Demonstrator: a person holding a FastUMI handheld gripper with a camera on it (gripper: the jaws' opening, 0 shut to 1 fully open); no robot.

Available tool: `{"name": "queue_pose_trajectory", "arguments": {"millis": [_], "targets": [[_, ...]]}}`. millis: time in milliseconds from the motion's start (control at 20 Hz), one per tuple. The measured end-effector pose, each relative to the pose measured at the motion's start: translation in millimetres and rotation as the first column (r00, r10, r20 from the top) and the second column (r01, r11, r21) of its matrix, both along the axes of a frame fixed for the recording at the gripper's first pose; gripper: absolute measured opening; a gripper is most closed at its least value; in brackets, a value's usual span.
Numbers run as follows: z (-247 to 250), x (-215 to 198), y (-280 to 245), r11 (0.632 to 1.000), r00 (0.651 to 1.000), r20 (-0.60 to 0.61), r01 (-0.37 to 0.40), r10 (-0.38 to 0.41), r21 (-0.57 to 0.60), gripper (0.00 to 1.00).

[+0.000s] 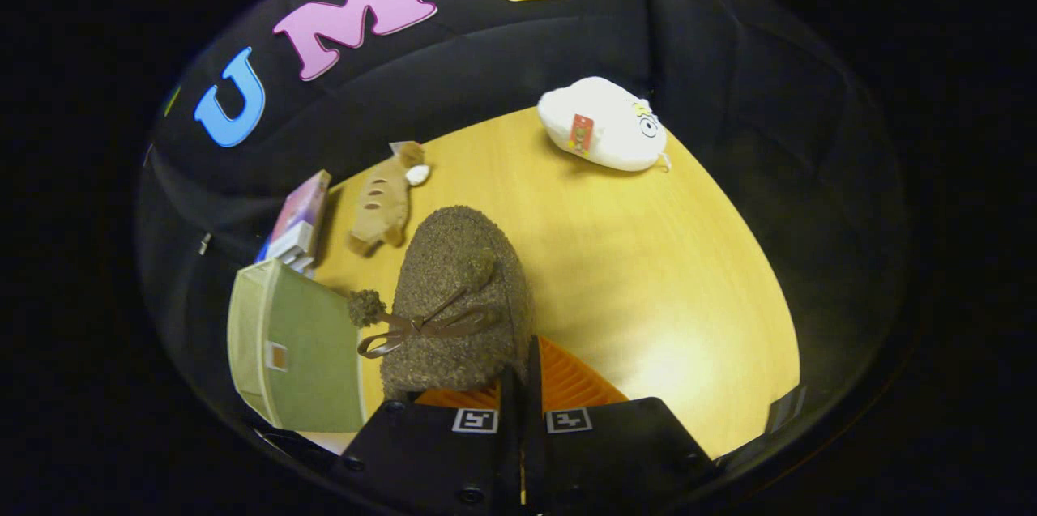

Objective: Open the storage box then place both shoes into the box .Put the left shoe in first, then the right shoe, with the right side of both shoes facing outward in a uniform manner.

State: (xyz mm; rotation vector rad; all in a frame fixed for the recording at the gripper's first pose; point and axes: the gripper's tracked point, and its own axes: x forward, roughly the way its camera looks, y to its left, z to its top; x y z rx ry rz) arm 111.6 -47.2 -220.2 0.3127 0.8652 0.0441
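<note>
A brown fuzzy shoe point(454, 297) with a ribbon bow and two pom-poms is held up above the wooden table point(648, 273), toe pointing away from me. My gripper point(522, 366) is shut on the shoe's rear edge, with the fingers almost touching each other. A green fabric storage box point(296, 346) with a small tab on its face stands just left of the shoe. One pom-pom hangs over the box's near edge. Whether the box is open cannot be told from here.
A white plush toy point(603, 123) lies at the table's far side. A brown plush toy point(385, 204) lies beyond the shoe on the left. Stacked books point(298, 224) stand behind the storage box. The booth's black cloth wall surrounds the table.
</note>
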Motion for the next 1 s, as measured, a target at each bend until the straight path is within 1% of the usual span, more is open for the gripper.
{"name": "queue_pose_trajectory", "arguments": {"millis": [150,300,400,600,750,1000], "targets": [[38.3,-10.5,56.2,0.999,0.998,0.048,-0.046,0.046,0.000,0.07],[74.9,-18.3,120.4,0.995,0.993,0.087,-0.087,0.084,0.037,0.07],[89.3,-20.3,156.6,0.991,0.989,0.095,-0.123,0.117,0.060,0.07],[108.8,-16.2,215.2,0.981,0.977,0.116,-0.186,0.179,0.052,0.07],[103.6,-14.0,253.6,0.976,0.974,0.106,-0.207,0.199,0.064,0.07],[64.0,-12.9,291.2,0.976,0.977,0.023,-0.214,0.213,0.034,0.07]]}}
